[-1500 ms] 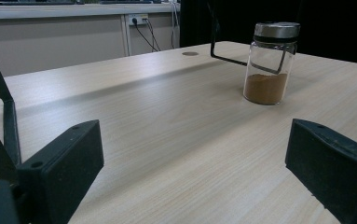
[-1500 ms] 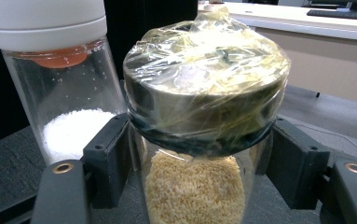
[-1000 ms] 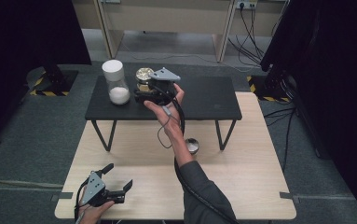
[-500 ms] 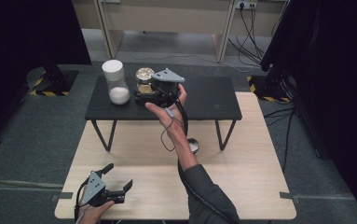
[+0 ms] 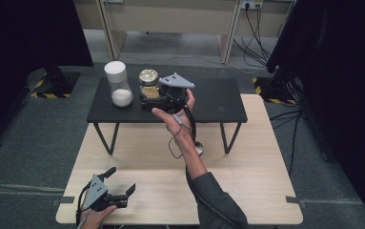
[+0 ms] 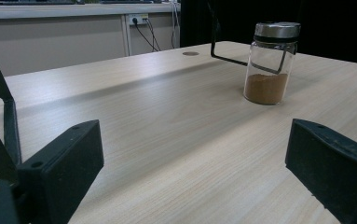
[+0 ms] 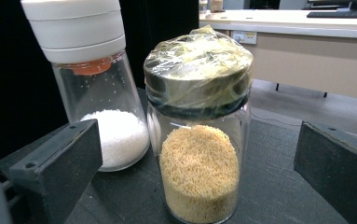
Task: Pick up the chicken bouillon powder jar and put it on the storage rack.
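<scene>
Your right tongs [image 7: 199, 186] stand released, jaws spread either side of the yellow-grain jar [image 7: 198, 140]. The salt jar [image 7: 97, 88] stands just beside one jaw; closing off-centre could knock it over. Your left tongs [image 5: 118, 191] rest released too.

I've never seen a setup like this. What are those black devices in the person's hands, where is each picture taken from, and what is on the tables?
No robot here: a person holds a hand-held gripper in each hand. The high view looks down from above; the other two cameras ride on the tongs themselves.

The right tongs reach to the black side table, jaws open on either side of a jar of yellow grains with plastic film over its lid, not yet gripping it. Beside it stands a white-capped shaker of white grains.

The left tongs rest open and empty over the wooden table. Their camera faces a metal-lidded jar of brown powder on that table.
</scene>
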`<move>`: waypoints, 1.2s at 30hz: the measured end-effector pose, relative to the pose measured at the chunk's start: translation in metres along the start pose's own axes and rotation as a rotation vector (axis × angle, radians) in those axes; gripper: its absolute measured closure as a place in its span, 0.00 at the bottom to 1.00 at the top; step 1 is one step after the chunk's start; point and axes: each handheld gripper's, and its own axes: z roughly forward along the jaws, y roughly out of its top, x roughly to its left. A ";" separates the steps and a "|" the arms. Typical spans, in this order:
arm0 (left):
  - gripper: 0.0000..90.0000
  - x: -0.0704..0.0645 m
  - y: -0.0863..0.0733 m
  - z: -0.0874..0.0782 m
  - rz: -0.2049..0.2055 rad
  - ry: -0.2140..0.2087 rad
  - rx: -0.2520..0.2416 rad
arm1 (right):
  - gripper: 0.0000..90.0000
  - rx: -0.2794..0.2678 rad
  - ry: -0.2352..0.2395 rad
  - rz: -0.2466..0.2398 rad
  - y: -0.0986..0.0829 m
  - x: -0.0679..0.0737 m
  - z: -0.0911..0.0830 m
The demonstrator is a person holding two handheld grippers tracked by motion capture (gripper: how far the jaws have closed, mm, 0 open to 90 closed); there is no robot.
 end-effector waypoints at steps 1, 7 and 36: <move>0.04 0.000 0.000 0.000 0.000 0.000 0.000 | 0.01 -0.002 0.000 0.002 -0.001 0.000 -0.001; 0.04 0.000 0.000 0.000 -0.001 0.000 -0.001 | 0.01 -0.017 0.015 -0.001 -0.008 -0.002 -0.012; 0.04 0.000 0.000 0.000 -0.003 0.000 -0.001 | 0.01 -0.084 0.175 -0.008 -0.039 0.012 -0.066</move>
